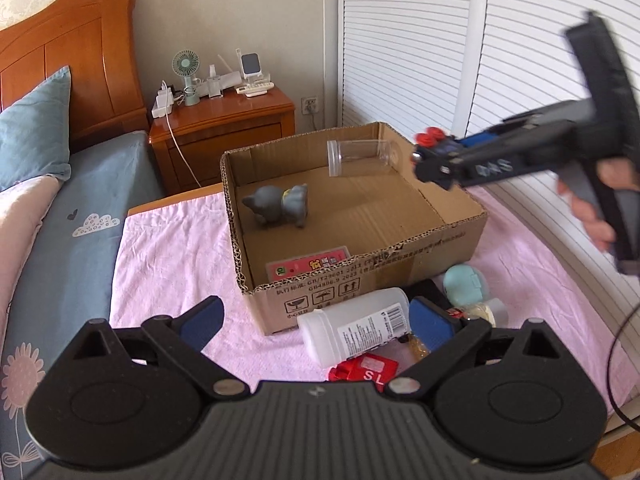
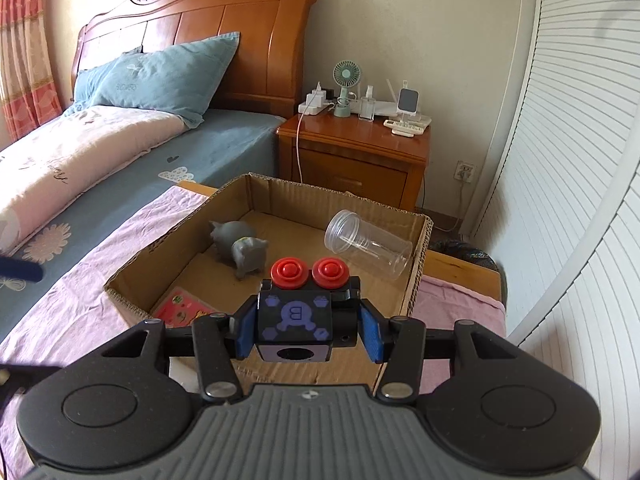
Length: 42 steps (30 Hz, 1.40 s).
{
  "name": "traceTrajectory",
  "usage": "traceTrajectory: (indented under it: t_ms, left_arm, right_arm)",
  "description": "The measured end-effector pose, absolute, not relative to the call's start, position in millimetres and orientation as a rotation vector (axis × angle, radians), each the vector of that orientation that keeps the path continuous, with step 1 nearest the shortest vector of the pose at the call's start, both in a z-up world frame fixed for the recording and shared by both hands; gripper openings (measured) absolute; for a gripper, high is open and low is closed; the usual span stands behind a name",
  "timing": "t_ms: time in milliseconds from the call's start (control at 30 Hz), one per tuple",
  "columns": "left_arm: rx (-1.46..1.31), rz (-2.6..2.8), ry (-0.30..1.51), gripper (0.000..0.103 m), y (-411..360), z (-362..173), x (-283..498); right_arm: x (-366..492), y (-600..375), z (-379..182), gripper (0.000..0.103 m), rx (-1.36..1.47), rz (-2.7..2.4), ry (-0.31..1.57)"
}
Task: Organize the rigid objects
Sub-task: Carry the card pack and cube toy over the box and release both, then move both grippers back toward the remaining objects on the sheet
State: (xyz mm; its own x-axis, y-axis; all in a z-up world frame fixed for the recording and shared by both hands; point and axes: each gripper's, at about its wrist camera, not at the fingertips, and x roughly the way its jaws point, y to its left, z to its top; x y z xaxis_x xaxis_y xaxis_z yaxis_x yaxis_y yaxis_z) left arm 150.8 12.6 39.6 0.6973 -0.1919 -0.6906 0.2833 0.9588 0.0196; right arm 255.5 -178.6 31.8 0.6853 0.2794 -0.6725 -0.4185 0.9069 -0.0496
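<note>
An open cardboard box (image 1: 420, 256) (image 2: 418, 276) sits on the pink cloth. Inside it are a grey cat figure (image 1: 278, 206) (image 2: 240, 248), a clear plastic jar (image 1: 362, 158) (image 2: 368, 244) lying on its side at the far right, and a pink card (image 1: 308, 266) (image 2: 182, 310). My right gripper (image 2: 306, 328) (image 1: 434, 160) is shut on a black toy block with two red buttons (image 2: 296, 316) (image 1: 430, 138), held above the box's right side. Near the box's front wall, my left gripper (image 1: 316, 320) stands open over a white bottle (image 1: 356, 326) lying on the cloth, with its pads clear of the bottle.
Beside the bottle lie a red packet (image 1: 368, 368), a teal round object (image 1: 466, 282) and a small cream jar (image 1: 486, 312). A bed (image 2: 120, 152) lies to the left, a wooden nightstand (image 2: 352, 156) with a fan behind the box, and white slatted doors (image 1: 440, 48) to the right.
</note>
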Motion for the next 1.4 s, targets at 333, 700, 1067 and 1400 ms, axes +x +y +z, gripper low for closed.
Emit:
traceTrajectory:
  t_ms: [333,700,1067,1400]
  left_arm:
    - [0.092,-0.231,0.732,0.099,31.7,40.8,149.2]
    - [0.087,-0.197,0.767,0.099,39.4,31.2,146.7]
    - [0.084,-0.154,0.78,0.099,37.0,26.0,126.5]
    - [0.036,-0.151,0.753,0.102,44.0,15.5,105.8]
  right_arm:
    - [330.2,-163.8,11.8,0.062,-0.16,0.35,0.797]
    - [290.5,-178.7,28.8,0.103,-0.114,0.264,0.751]
    - [219.7,-182.3,30.8,0.103,-0.125,0.232,0.772]
    - [164.0,-158.7,-9.5,0.103,-0.168,0.206,0.837]
